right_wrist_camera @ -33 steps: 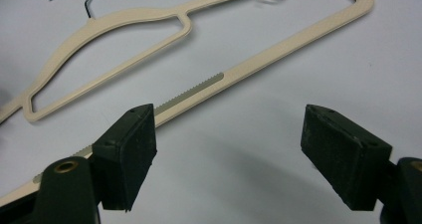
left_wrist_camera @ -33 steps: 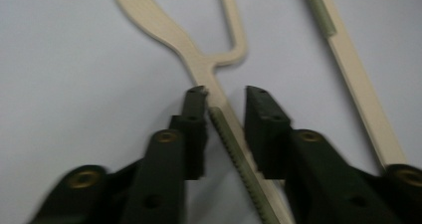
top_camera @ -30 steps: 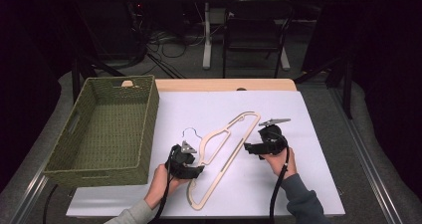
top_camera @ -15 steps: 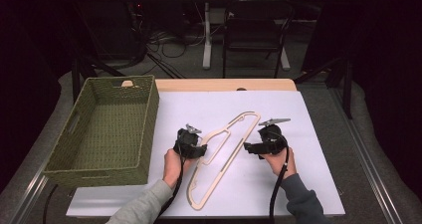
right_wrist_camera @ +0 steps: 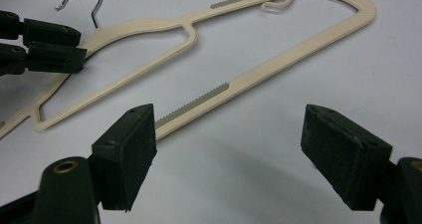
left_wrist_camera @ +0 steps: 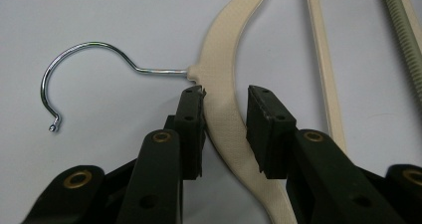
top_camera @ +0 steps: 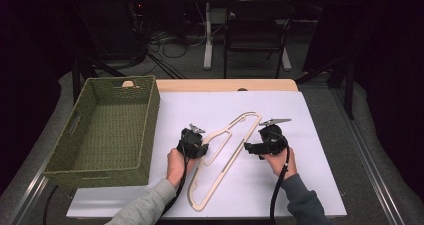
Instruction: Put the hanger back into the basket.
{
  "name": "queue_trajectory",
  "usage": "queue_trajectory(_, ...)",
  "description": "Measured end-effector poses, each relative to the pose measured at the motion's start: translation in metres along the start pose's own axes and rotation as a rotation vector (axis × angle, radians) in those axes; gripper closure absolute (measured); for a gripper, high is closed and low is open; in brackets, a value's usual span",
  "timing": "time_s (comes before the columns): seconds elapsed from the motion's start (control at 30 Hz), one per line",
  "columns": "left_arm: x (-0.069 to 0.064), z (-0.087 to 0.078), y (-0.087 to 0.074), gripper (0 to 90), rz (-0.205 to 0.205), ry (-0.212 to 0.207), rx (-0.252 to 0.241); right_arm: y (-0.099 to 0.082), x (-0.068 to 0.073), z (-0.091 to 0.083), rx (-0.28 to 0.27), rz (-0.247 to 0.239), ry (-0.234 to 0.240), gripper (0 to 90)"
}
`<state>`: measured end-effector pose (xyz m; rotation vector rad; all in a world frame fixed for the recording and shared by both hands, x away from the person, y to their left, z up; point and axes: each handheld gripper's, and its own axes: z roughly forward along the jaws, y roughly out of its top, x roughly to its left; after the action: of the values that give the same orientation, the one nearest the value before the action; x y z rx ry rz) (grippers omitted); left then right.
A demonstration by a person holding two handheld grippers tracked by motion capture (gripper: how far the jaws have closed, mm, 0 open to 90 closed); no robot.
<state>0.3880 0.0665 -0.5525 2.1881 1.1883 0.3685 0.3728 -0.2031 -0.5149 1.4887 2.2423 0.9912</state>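
While my left gripper (left_wrist_camera: 226,127) has just been closing its fingers around the cream hanger (top_camera: 227,157) beside the basket (top_camera: 107,130), still ungripped, my right gripper (right_wrist_camera: 234,154) waits with fingers apart, and an off-centre pinch could skid it sideways.

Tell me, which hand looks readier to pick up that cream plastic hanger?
The left gripper: its jaws, just closing, straddle the cream plastic hanger beside its metal hook. The right gripper hovers open alongside.
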Motion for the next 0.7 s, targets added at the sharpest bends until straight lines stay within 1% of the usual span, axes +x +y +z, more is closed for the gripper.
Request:
queue_trajectory(0.07, 0.0, 0.0, 0.0, 69.1, 0.007, 0.0, 0.0, 0.0, 0.0, 0.0, -0.002, 0.002, 0.002, 21.5)
queue_trajectory(0.13, 0.002, 0.0, 0.0, 69.3, 0.001, -0.009, -0.002, 0.0, 0.0, 0.001, -0.006, 0.003, 0.002, 21.5)
queue_trajectory(0.2, 0.004, -0.001, 0.0, 69.7, -0.017, -0.025, -0.008, 0.0, 0.0, 0.001, -0.008, 0.005, 0.002, 21.5)
queue_trajectory(0.3, 0.005, -0.003, 0.001, 71.6, -0.005, -0.013, -0.019, 0.0, -0.001, 0.001, -0.008, 0.01, 0.01, 21.5)
queue_trajectory(0.33, 0.005, -0.004, 0.001, 72.1, -0.007, -0.018, -0.021, 0.0, -0.001, 0.001, -0.009, 0.012, 0.013, 21.5)
queue_trajectory(0.37, 0.005, -0.005, 0.001, 72.5, 0.003, -0.016, -0.021, 0.0, -0.002, 0.001, -0.007, 0.016, 0.021, 21.5)
queue_trajectory(0.43, 0.005, -0.007, 0.002, 73.2, 0.008, -0.001, -0.041, 0.0, -0.002, 0.003, -0.009, 0.014, 0.025, 21.5)
queue_trajectory(0.47, 0.006, -0.011, 0.003, 90.0, 0.006, -0.001, -0.059, 0.0, -0.002, 0.003, -0.009, 0.018, 0.026, 21.5)
queue_trajectory(0.5, 0.006, -0.013, 0.004, 90.0, 0.011, -0.003, -0.064, 0.0, -0.001, 0.004, -0.012, 0.018, 0.027, 21.5)
queue_trajectory(0.53, 0.006, -0.014, 0.006, 90.0, 0.038, 0.002, -0.062, 0.001, -0.001, 0.005, -0.006, 0.014, 0.03, 21.5)
queue_trajectory(0.57, 0.005, -0.014, 0.007, 90.0, 0.057, -0.005, -0.037, 0.001, 0.0, 0.006, -0.005, 0.016, 0.032, 21.5)
queue_trajectory(0.6, 0.005, -0.012, 0.007, 90.0, 0.047, -0.009, -0.038, 0.001, 0.001, 0.007, -0.006, 0.012, 0.036, 21.5)
queue_trajectory(0.63, 0.007, -0.011, 0.007, 81.8, 0.041, -0.011, -0.036, 0.001, 0.001, 0.007, 0.0, 0.013, 0.036, 21.5)
queue_trajectory(0.7, 0.012, -0.006, 0.008, 66.4, 0.002, -0.031, -0.022, 0.002, 0.002, 0.009, -0.001, 0.009, 0.04, 21.5)
